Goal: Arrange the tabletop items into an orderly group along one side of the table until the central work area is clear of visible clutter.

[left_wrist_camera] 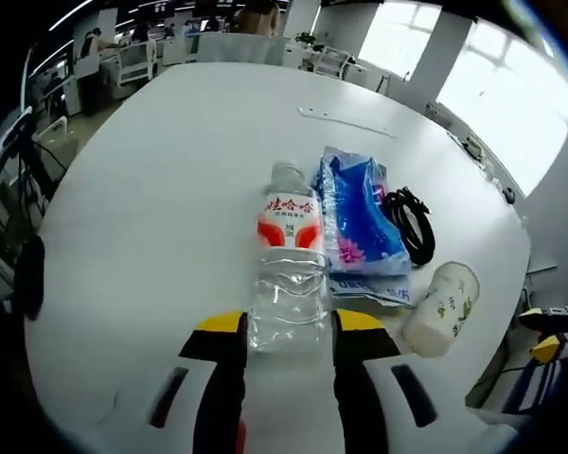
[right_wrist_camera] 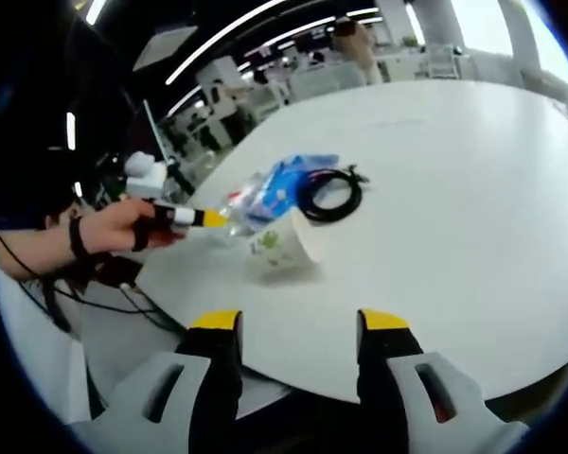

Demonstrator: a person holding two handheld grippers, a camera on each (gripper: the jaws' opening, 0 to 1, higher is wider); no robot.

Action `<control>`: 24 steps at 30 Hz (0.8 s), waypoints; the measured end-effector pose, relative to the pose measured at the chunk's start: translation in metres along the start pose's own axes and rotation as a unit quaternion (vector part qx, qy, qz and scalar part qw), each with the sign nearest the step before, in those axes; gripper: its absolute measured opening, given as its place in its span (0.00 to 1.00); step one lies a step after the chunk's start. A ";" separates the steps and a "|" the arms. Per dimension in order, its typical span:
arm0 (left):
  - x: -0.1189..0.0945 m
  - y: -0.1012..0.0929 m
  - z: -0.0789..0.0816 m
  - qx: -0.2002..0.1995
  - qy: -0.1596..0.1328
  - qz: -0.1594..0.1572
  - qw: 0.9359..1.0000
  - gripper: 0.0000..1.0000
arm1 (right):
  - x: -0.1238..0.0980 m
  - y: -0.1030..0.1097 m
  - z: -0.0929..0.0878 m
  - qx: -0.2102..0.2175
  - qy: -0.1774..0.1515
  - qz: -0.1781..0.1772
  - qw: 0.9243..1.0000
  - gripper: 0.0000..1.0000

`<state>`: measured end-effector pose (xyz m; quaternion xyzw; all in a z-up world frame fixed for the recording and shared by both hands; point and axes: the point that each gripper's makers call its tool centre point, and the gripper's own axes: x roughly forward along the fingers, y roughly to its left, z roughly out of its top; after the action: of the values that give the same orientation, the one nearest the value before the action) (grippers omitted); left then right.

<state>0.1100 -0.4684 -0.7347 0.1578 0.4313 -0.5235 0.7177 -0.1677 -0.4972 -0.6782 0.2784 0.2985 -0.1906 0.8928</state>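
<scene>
The left gripper point(left_wrist_camera: 289, 331) had its two yellow-tipped jaws around the base of a clear water bottle point(left_wrist_camera: 288, 274), one jaw on each side and both seeming to press the plastic, so I took it as gripping the bottle rather than merely framing it. The bottle lay on its side on the white table point(left_wrist_camera: 170, 189), cap pointing away, with its red and white label facing up. Held low at the base like that, it could probably be slid or lifted toward the others without rolling. Touching its right side lay a blue packet point(left_wrist_camera: 360, 222), and just beyond that a coiled black cable point(left_wrist_camera: 409, 222); a white paper cup point(left_wrist_camera: 442, 309) with a green print lay on its side near the table's edge. All four sat close together by that edge, which fits the aim of lining them up along one side, while the broad middle of the table beyond them was bare apart from a thin strip far off. The right gripper point(right_wrist_camera: 301, 364) hung released, jaws spread wide with nothing between them, back from the rim of the table point(right_wrist_camera: 454, 236), as though waiting its turn. From there I could see the person's hand point(right_wrist_camera: 123, 227) holding the left gripper in at the bottle, the cup point(right_wrist_camera: 279, 248) nearest the edge, the packet point(right_wrist_camera: 275, 194) behind it and the cable point(right_wrist_camera: 329, 197) alongside. The grouping looked nearly done; I judged that the bottle only wanted squaring up.
</scene>
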 end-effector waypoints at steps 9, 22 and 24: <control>-0.005 0.008 -0.006 -0.006 0.001 0.006 1.000 0.34 | 0.002 0.002 -0.002 -0.001 0.001 0.003 1.000 0.47; -0.023 0.025 -0.026 -0.016 0.004 0.021 1.000 0.34 | 0.004 0.004 -0.004 0.000 0.001 0.007 1.000 0.47; -0.028 0.027 -0.030 -0.019 0.006 0.024 1.000 0.34 | 0.005 0.005 -0.003 -0.001 0.002 0.009 1.000 0.47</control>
<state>0.1179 -0.4202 -0.7365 0.1580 0.4415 -0.4972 0.7300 -0.1629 -0.4921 -0.6817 0.2806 0.2975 -0.1814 0.8943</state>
